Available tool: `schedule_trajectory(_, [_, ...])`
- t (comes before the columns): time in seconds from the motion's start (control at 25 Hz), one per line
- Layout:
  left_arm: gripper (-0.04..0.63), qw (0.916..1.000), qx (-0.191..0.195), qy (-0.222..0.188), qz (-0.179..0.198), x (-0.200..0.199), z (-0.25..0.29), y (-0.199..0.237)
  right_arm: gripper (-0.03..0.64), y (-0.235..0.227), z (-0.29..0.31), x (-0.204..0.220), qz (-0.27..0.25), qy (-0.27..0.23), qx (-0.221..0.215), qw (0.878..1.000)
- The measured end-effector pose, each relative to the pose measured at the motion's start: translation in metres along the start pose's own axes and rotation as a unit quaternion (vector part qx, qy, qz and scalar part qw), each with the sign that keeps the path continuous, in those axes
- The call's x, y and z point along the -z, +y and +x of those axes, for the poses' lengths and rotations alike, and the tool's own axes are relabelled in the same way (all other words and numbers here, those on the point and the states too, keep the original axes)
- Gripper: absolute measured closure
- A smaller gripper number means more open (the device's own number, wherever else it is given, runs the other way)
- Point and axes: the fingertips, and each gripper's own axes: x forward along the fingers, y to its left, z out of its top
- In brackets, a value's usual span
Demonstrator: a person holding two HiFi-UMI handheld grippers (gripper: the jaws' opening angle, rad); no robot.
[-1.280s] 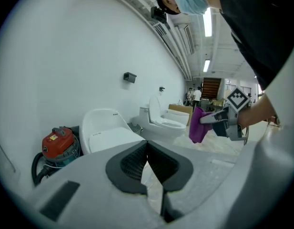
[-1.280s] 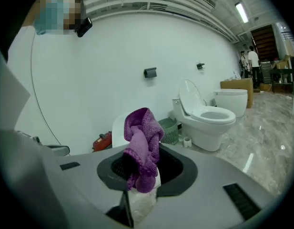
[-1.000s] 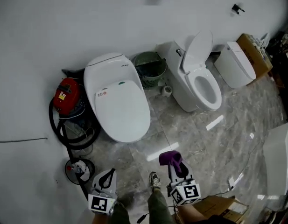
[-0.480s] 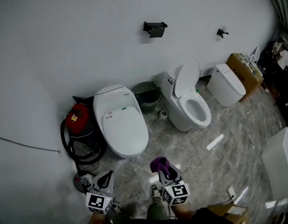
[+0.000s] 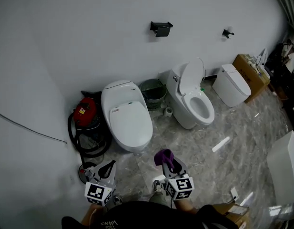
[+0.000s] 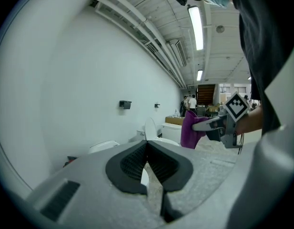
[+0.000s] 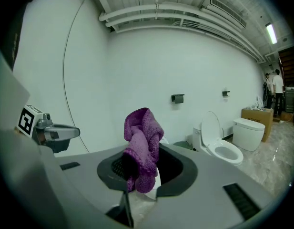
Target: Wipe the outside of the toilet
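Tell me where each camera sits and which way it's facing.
Head view: on the person's head, facing steeply down at the floor and open-lid toilet; left gripper, right gripper and a shoe show at the bottom.
Left gripper view: on the left gripper, facing along its shut jaws toward the white wall; right gripper at right.
Right gripper view: on the right gripper, facing the open-lid toilet past the purple cloth it clamps; left gripper at left.
Shared: all three show the purple cloth.

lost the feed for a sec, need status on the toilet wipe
Left gripper shut, empty. Right gripper shut on purple cloth. Closed-lid toilet ahead, not yet touched. Red vacuum close beside it.
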Motion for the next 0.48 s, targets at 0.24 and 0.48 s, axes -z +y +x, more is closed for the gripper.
schedule_trajectory(0.24, [0.588,0.9999,-0.009,-0.009,-0.005,0.003,-0.009,-0.012,0.525,0.006,-0.015,0.0,-0.018,0.012,-0.024,0.999])
schedule_trajectory(0.48, [0.589,0.9998,-0.007,-0.008,0.016,-0.009,-0.008,-0.018,0.526,-0.001,-0.018,0.002,-0.021,0.008,-0.024,0.999])
